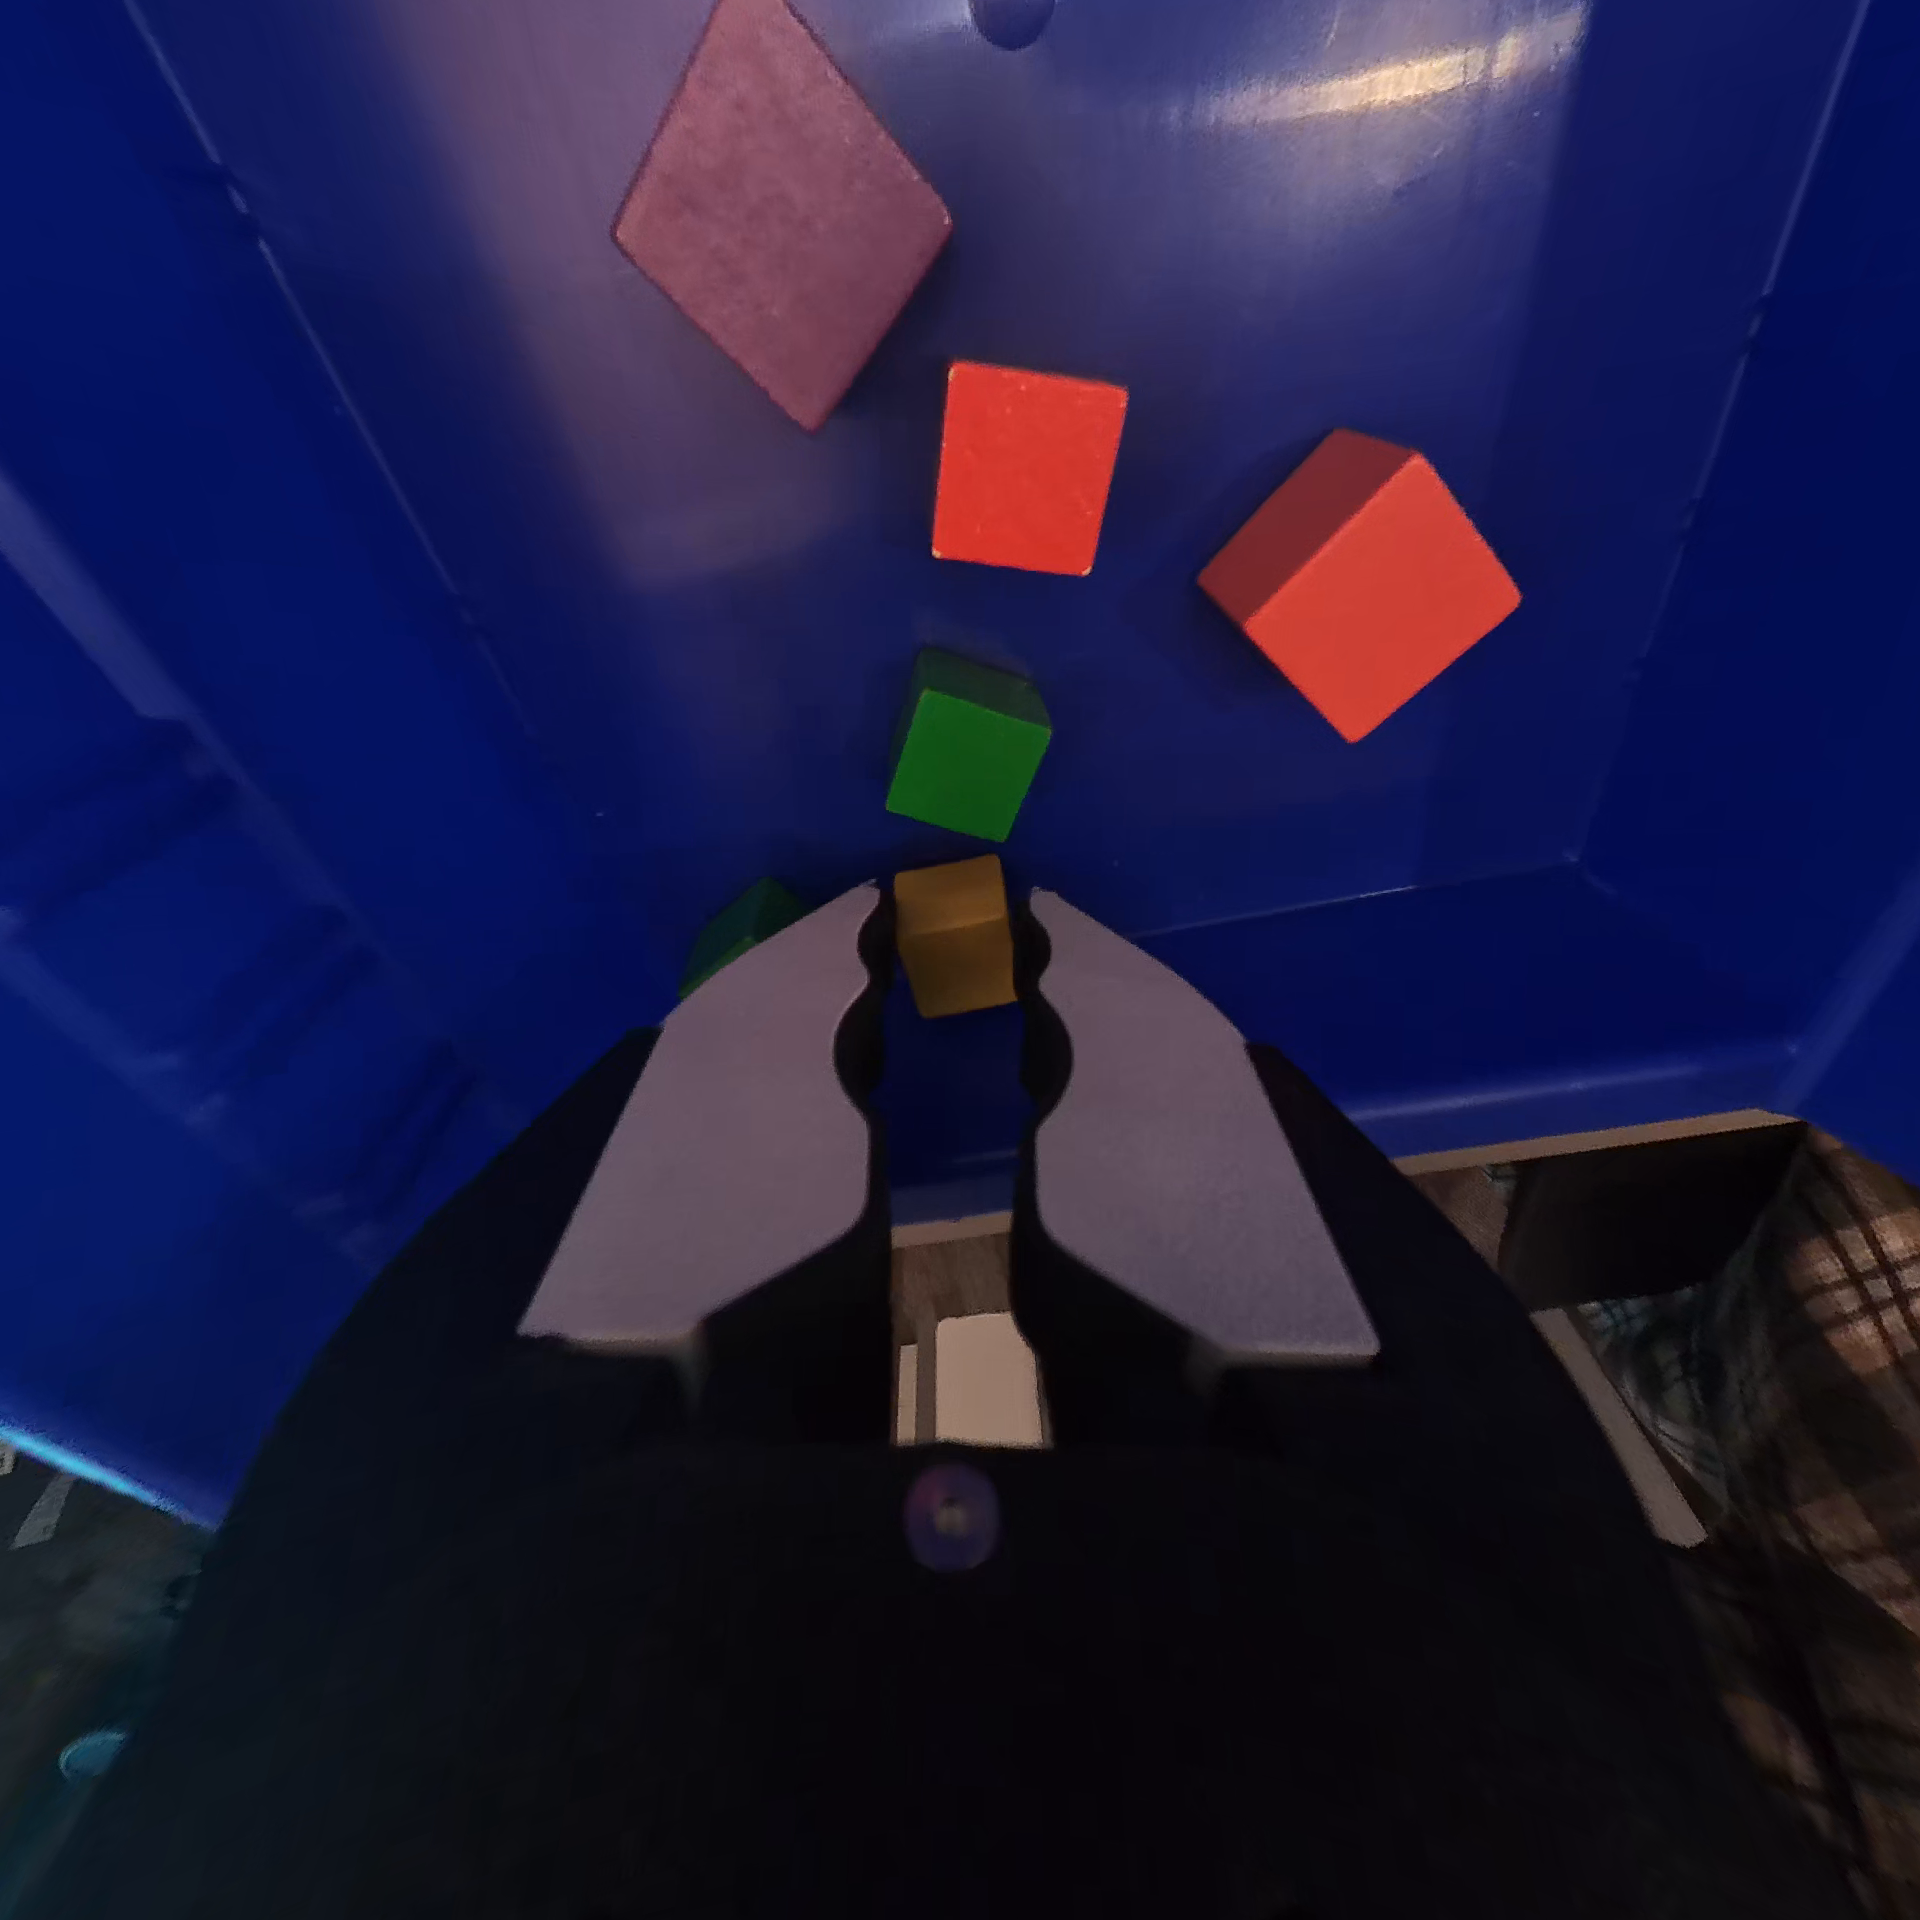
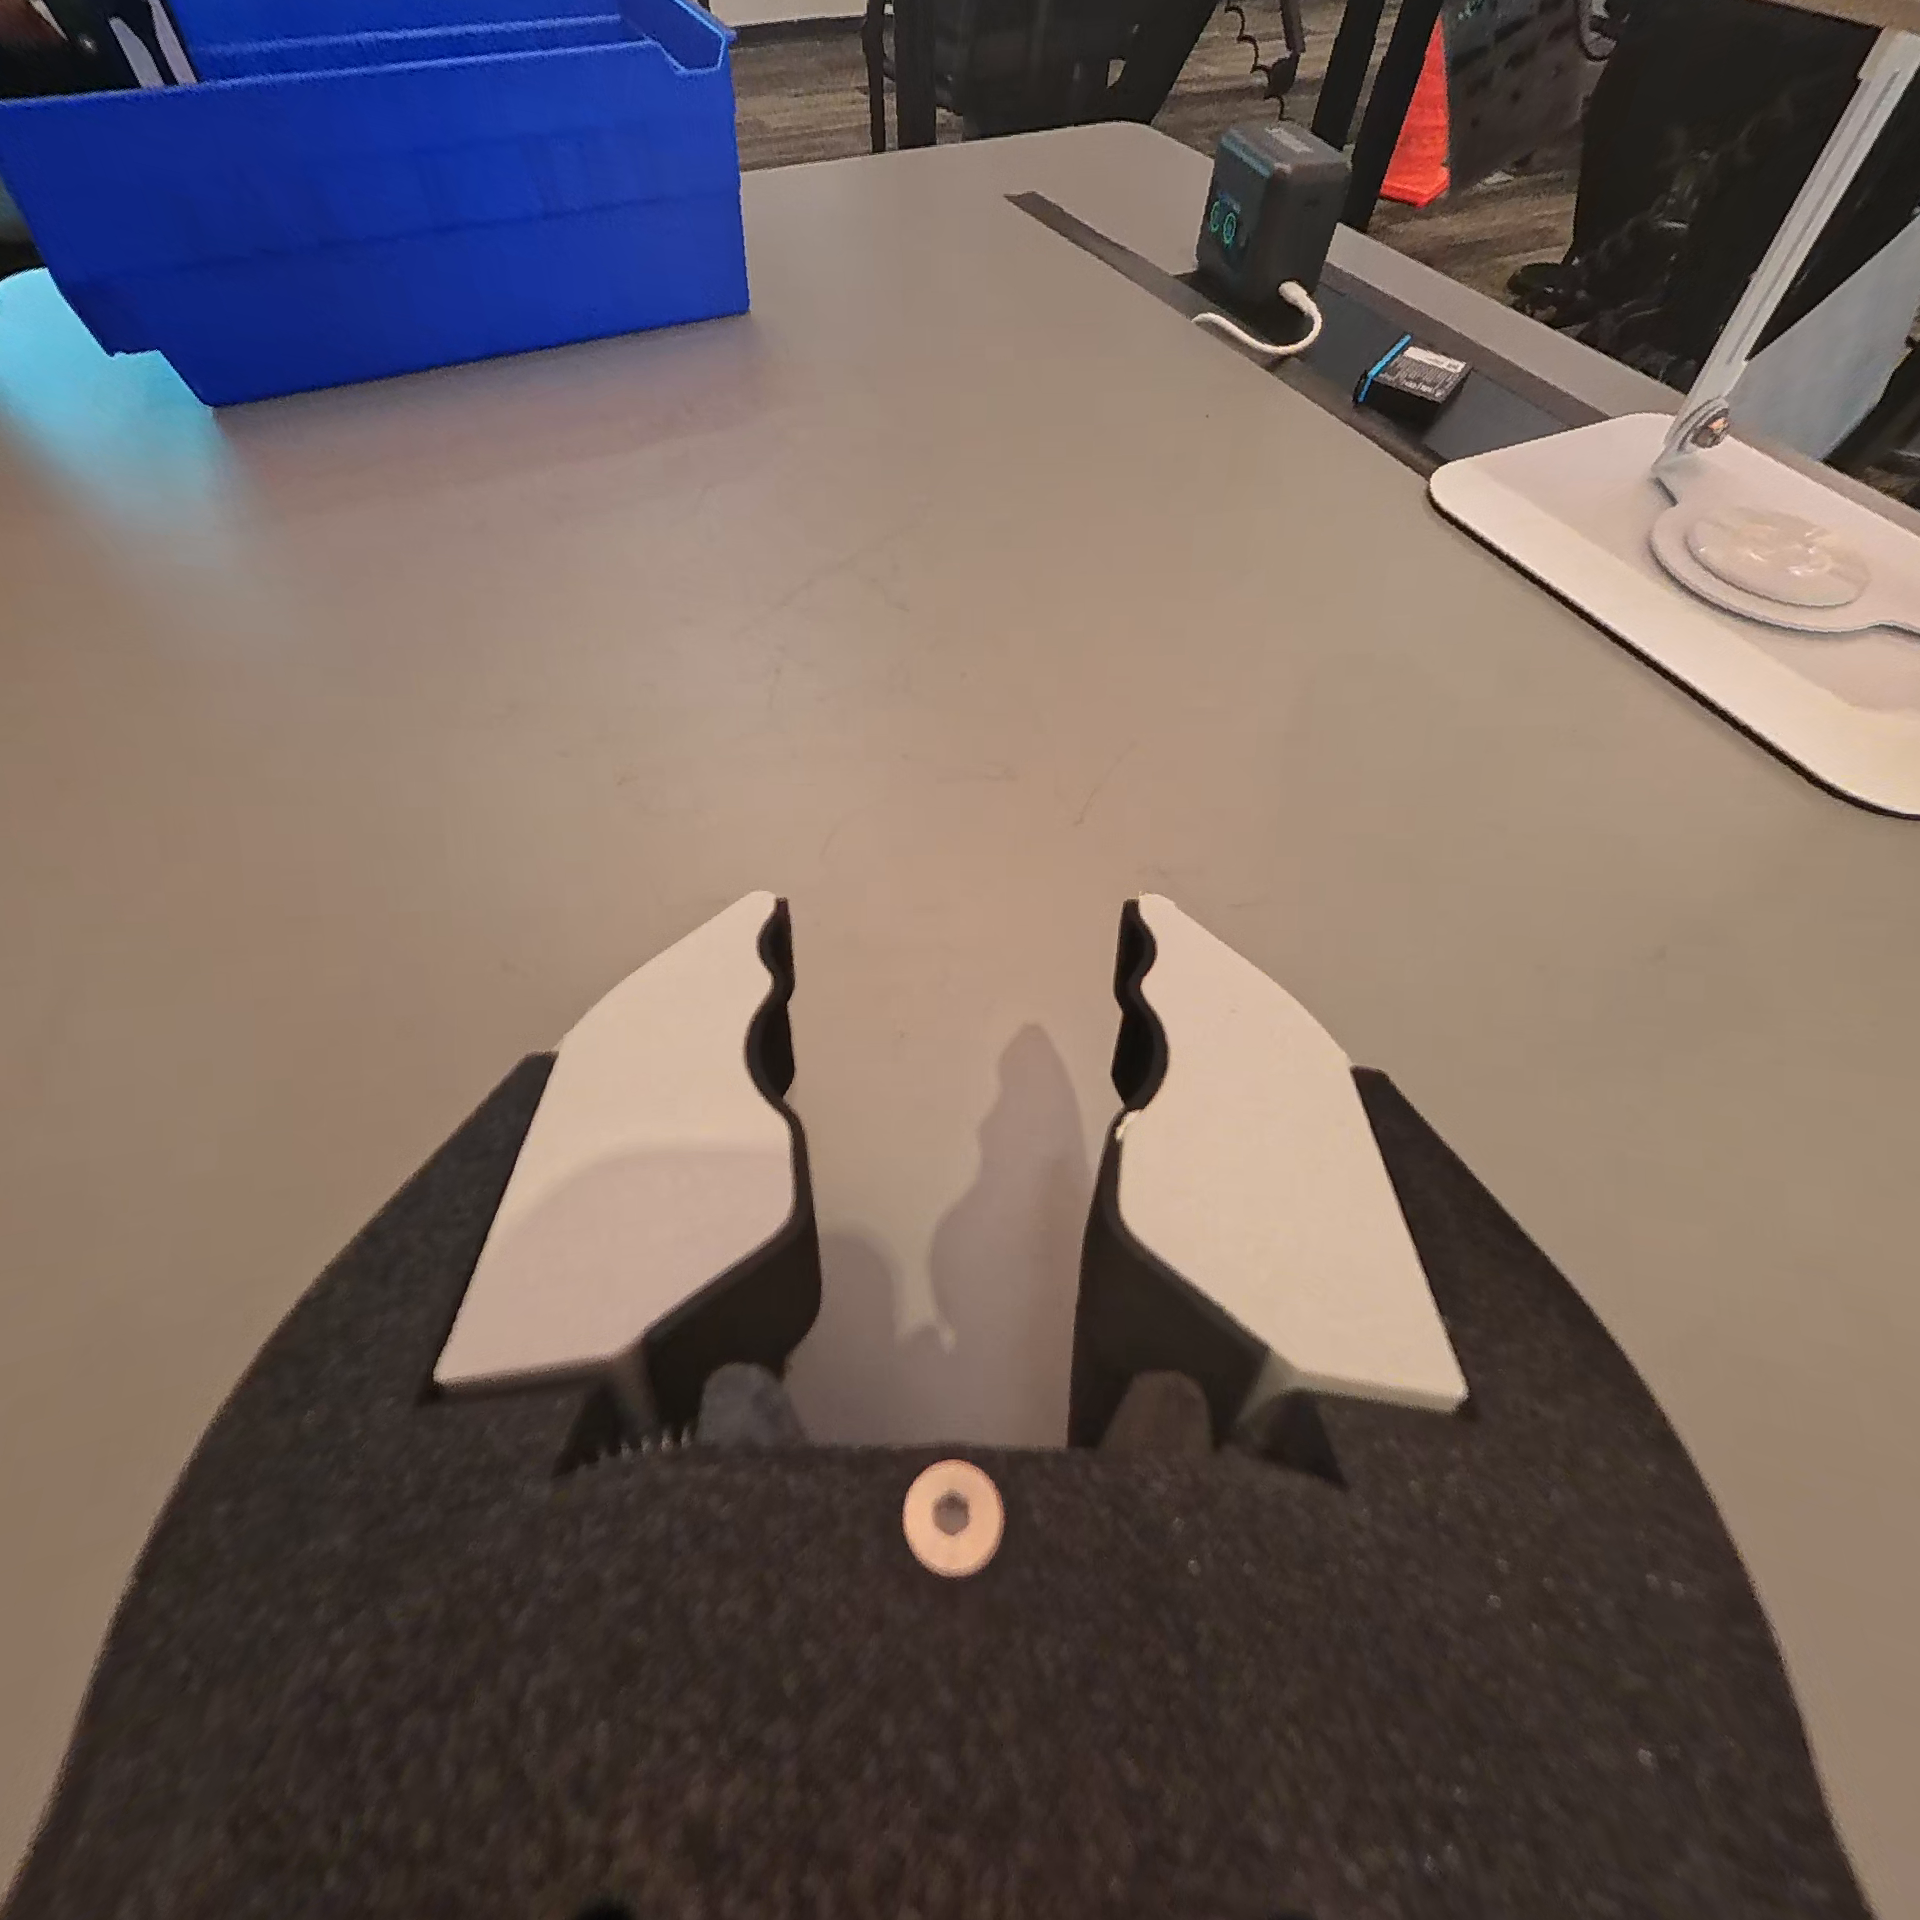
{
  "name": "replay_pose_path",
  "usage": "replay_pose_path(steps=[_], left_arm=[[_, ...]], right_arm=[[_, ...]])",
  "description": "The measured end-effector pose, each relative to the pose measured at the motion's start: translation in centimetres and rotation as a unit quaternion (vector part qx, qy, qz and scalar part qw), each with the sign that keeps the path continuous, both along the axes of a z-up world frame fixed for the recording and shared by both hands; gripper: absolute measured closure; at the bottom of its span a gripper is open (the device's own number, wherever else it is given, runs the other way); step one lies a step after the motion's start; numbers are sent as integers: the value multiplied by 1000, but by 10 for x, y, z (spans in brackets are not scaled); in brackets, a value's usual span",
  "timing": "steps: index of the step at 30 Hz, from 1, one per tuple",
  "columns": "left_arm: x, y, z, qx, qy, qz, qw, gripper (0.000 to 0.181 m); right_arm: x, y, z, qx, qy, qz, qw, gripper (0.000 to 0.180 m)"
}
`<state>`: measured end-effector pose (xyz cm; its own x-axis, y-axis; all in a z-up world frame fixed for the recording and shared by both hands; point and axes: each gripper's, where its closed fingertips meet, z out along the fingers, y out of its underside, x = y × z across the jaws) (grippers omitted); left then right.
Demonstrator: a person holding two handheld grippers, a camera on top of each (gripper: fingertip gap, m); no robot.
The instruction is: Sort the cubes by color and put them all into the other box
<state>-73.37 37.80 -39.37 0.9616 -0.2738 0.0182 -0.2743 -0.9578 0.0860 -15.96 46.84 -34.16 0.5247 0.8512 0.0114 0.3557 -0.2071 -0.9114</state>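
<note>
The left gripper (image 1: 954, 920) reaches into a blue box (image 1: 312, 727), its jaws narrowed around a yellow cube (image 1: 954, 935); whether they actually press it I cannot tell. Just beyond the yellow cube sits a green cube (image 1: 966, 758), with a second green cube (image 1: 743, 930) half hidden beside the left finger. Farther on lie two red cubes (image 1: 1029, 468) (image 1: 1361, 592), farthest a purple cube (image 1: 779, 208). The right gripper (image 2: 954, 935) hangs wide open and empty over the grey table (image 2: 935, 623), well apart from the blue box (image 2: 416, 239). Sorting looks unfinished.
</note>
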Motion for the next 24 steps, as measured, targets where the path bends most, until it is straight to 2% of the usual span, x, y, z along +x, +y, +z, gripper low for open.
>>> replay_pose_path(steps=[8,11,14,16,18,21,24], left_arm=[[-1,19,33,83,-20,5,996,160],[3,37,62,151,-33,-4,988,159],[27,64,105,250,-58,-41,966,159],[60,84,139,334,-78,-88,935,159],[105,100,175,426,-94,-150,887,160],[188,108,220,548,-129,-247,788,160],[272,101,240,619,-185,-317,694,160]], right_arm=[[0,0,0,-3,3,1,1000,121],[0,0,0,-5,7,1,1000,121],[-1,1,2,-8,18,-1,1000,121],[-1,2,4,-13,31,-3,999,121],[-1,3,7,-15,39,-8,999,121],[-3,-1,20,-8,54,-13,998,121],[-7,-8,38,-12,84,-11,996,121]])
